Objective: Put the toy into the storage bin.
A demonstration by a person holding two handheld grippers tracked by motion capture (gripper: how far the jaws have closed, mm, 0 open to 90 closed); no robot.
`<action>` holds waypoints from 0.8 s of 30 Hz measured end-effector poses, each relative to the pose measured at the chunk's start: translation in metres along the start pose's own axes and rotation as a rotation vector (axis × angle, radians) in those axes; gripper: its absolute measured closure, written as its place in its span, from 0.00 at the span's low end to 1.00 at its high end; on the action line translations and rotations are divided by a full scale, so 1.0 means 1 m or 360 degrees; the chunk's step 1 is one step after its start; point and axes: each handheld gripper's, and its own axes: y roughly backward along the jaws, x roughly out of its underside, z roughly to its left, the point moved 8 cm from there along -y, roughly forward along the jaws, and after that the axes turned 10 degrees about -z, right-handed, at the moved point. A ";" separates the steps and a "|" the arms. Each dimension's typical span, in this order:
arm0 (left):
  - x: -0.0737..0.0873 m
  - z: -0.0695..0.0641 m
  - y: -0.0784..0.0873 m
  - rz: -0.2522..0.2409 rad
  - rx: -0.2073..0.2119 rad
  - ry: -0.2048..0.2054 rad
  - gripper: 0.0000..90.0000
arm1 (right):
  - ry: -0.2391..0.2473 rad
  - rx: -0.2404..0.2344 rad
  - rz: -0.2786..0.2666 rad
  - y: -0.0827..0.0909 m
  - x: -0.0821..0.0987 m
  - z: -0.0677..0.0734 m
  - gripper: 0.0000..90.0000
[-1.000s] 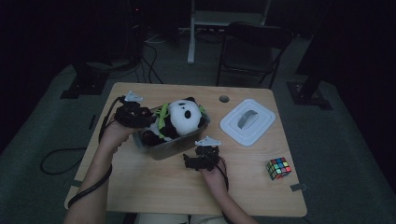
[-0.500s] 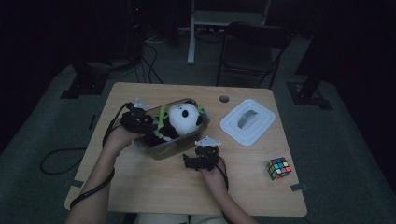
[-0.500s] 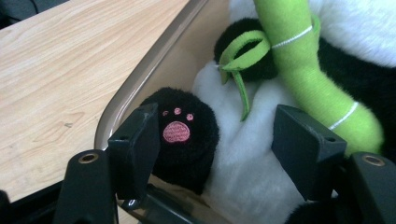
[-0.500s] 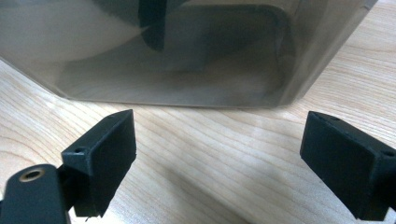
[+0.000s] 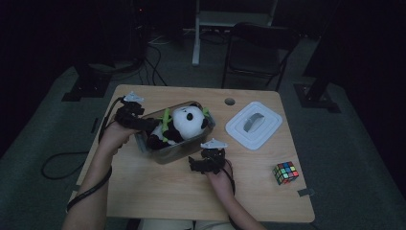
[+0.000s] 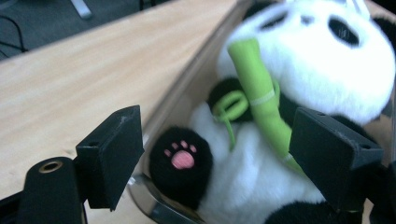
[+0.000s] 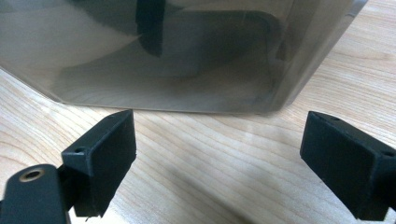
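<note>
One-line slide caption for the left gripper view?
Left gripper, jaws open and just widened, straddles a plush panda lying in the clear bin.

Left hand-held gripper just opening wide; right hand-held gripper gapes, low.

Bare table lies open in front of the container; lid and cube crowd the right.

On the right half of the wooden table a white container lid lies flat with its grey handle up. A Rubik's cube sits near the table's right front corner, well apart from the lid. Beyond the table stands a dark chair, and black cables trail over the grey floor.
</note>
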 end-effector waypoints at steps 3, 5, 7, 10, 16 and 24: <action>-0.007 0.012 0.003 -0.0025 -0.0058 -0.0025 0.11 | -0.0003 0.0005 -0.0007 0.000 -0.001 -0.001 0.12; -0.011 0.022 0.004 -0.0060 -0.0102 -0.0017 0.09 | -0.0005 0.0001 -0.0002 0.000 0.000 -0.001 0.12; -0.013 0.034 0.005 -0.0081 -0.0125 0.0033 0.00 | -0.0014 0.0000 -0.0010 0.000 0.000 -0.001 0.12; -0.013 0.053 0.003 -0.0162 -0.0210 -0.0006 0.00 | -0.0018 0.0000 0.0003 0.000 0.002 -0.002 0.12; 0.000 0.094 -0.013 -0.0237 -0.0321 0.0069 0.01 | -0.0019 -0.0007 0.0025 -0.002 0.006 -0.002 0.12; 0.045 0.127 -0.055 -0.0078 -0.0433 0.0163 0.01 | -0.0011 -0.0016 0.0040 -0.004 0.008 -0.002 0.12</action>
